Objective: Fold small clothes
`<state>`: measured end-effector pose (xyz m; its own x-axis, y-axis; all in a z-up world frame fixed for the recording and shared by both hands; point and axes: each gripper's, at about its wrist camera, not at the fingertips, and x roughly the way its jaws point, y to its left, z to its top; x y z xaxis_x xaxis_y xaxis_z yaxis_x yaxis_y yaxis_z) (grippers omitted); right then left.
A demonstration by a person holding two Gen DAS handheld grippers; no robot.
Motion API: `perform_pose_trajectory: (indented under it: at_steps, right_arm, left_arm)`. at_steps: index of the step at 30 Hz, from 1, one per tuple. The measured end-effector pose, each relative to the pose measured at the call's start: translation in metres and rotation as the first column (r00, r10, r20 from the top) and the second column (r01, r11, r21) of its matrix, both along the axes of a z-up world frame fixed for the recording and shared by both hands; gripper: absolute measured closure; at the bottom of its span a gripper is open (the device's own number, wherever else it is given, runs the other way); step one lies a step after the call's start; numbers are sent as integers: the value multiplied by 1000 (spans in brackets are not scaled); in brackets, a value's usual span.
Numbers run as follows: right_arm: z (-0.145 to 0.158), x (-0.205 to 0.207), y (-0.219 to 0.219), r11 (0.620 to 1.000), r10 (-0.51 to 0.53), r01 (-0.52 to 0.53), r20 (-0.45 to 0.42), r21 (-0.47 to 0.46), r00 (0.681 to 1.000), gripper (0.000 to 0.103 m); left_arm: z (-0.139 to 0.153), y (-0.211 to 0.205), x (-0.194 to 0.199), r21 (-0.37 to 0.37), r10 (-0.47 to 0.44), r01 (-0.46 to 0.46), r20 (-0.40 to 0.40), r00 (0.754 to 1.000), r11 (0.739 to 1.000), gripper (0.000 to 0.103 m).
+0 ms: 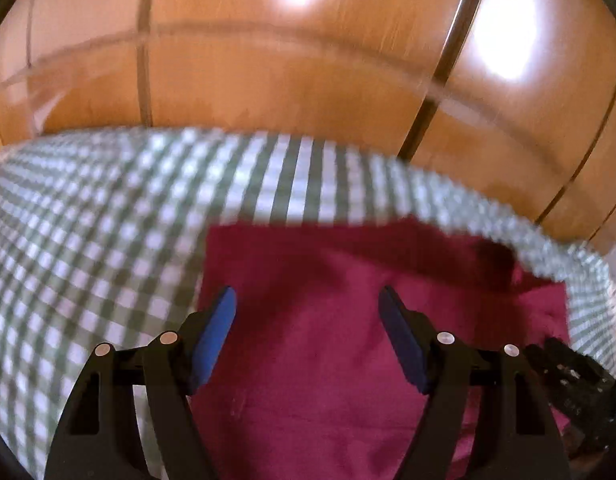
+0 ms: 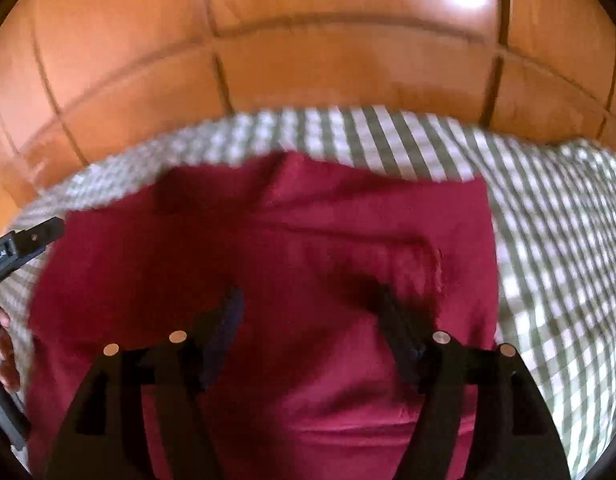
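A dark red garment (image 1: 320, 320) lies flat on a green-and-white checked cloth (image 1: 87, 240). My left gripper (image 1: 308, 300) is open and empty, its blue pads spread above the garment's left part. In the right wrist view the same red garment (image 2: 287, 240) fills the middle, with folds near its far edge, on the checked cloth (image 2: 548, 240). My right gripper (image 2: 312, 300) is open and empty over the garment. The view is blurred by motion.
Orange-brown wooden cabinet doors (image 1: 287, 72) with dark seams stand behind the cloth-covered surface, also in the right wrist view (image 2: 308, 60). The other gripper's black body shows at the right edge (image 1: 572, 380) and at the left edge (image 2: 23, 240).
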<state>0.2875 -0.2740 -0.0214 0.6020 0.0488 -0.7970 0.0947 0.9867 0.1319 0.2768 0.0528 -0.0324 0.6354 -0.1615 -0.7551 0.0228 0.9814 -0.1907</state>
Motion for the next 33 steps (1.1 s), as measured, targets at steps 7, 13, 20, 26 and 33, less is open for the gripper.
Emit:
perform_pose_trajectory:
  at_steps: [7, 13, 20, 26, 33]
  right_arm:
    - [-7, -9, 3, 1000, 12, -12, 49, 2, 999, 29]
    - [12, -22, 13, 998, 7, -4, 48, -69, 999, 17]
    - [-1, -57, 31, 996, 53, -52, 10, -79, 999, 9]
    - [20, -76, 28, 997, 40, -38, 33, -72, 999, 8]
    - [7, -127, 17, 1000, 19, -20, -32, -18, 999, 7]
  left_arm:
    - [-23, 1, -4, 59, 11, -12, 13, 1000, 998, 30]
    - [1, 6, -52, 96, 57, -62, 50, 997, 993, 24]
    - [-28, -4, -82, 178, 11, -9, -9, 1000, 984, 23]
    - [-9, 1, -94, 159, 44, -43, -3, 999, 986, 22]
    - [-9, 30, -163, 77, 95, -94, -12, 995, 993, 22]
